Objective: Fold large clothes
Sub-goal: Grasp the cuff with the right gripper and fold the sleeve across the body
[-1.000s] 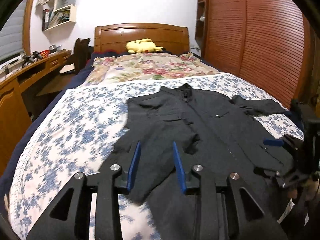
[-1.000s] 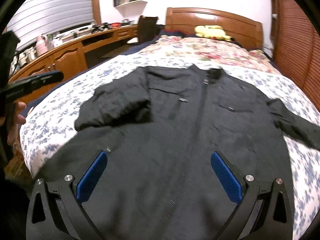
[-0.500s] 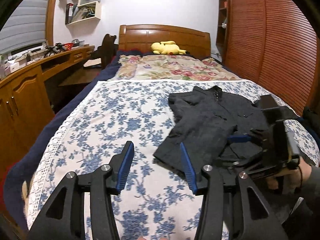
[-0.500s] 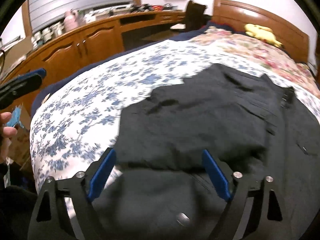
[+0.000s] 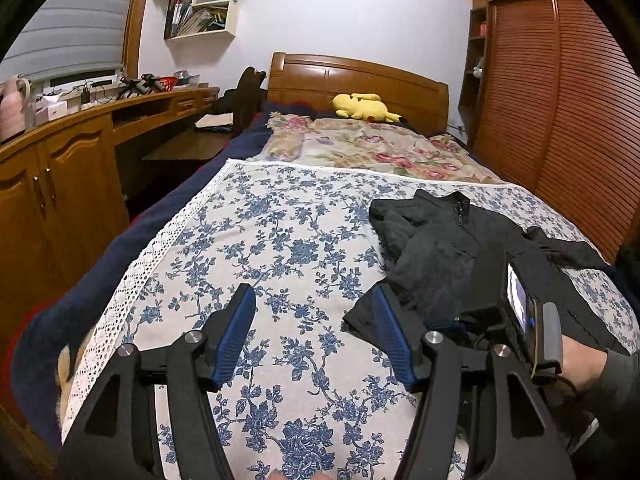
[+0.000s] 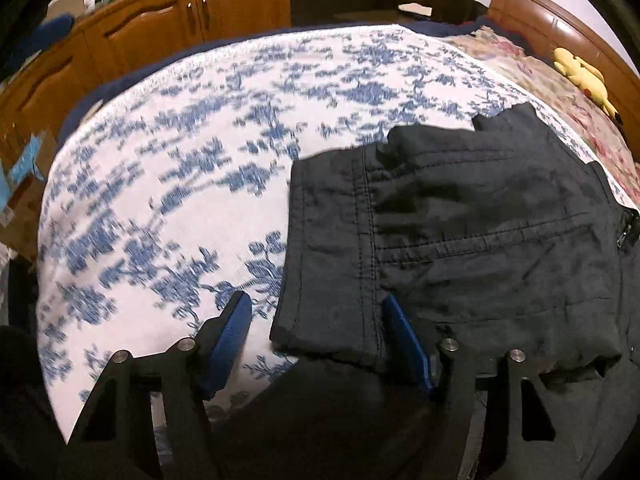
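A black jacket [image 5: 440, 248] lies on the bed's blue-flowered bedspread [image 5: 280, 248], one sleeve folded across its front. My left gripper [image 5: 314, 330] hovers over bare bedspread left of the jacket. Its jaws are opening and nothing is between them. In the right wrist view my right gripper [image 6: 316, 334] points down at the folded sleeve's cuff [image 6: 332, 288]. The cuff lies between the closing jaws; the left pad [image 6: 230, 336] stands clear of the cloth. A hand [image 5: 580, 364] holds the right gripper beside the jacket.
A wooden desk with cupboards [image 5: 72, 184] runs along the bed's left side, with a dark chair [image 5: 246, 100] by it. Slatted wardrobe doors [image 5: 560, 120] line the right. A flowered quilt [image 5: 360, 148], a yellow plush toy [image 5: 362, 106] and the headboard [image 5: 352, 76] lie beyond.
My left gripper slid left off the jacket onto bare bedspread and its jaws widened. My right gripper swung left and down to the folded sleeve's cuff, its jaws narrowing.
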Demonstrator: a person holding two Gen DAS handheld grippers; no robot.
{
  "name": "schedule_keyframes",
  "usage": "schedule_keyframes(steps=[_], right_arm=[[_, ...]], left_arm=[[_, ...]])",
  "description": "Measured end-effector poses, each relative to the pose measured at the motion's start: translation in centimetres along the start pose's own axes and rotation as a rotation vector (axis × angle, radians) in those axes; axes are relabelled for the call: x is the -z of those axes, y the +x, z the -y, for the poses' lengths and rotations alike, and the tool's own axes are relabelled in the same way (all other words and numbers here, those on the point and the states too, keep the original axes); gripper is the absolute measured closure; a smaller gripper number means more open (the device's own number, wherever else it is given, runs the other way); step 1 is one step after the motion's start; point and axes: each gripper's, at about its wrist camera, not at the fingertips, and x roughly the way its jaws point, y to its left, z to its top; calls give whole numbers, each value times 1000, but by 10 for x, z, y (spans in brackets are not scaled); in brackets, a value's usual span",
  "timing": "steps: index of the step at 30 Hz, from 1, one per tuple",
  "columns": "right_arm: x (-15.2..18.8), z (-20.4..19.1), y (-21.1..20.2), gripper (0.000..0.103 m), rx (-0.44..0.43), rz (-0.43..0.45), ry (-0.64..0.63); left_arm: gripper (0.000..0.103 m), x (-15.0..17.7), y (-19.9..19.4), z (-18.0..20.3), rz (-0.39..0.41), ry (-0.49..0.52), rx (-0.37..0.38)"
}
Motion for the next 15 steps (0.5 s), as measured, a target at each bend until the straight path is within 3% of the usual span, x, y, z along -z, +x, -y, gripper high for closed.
schedule_keyframes(steps=[4,9,15], right_arm=[[-3,3,9,45,38,0,11],[-5,-2,8,84,106,42,28],[3,9,-45,91,111,224,90]], left_arm=[[41,-1,3,1,-1,-2,-1],[40,1,6,11,-11,28,-2],[40,0,13,22,-28,55,-8]])
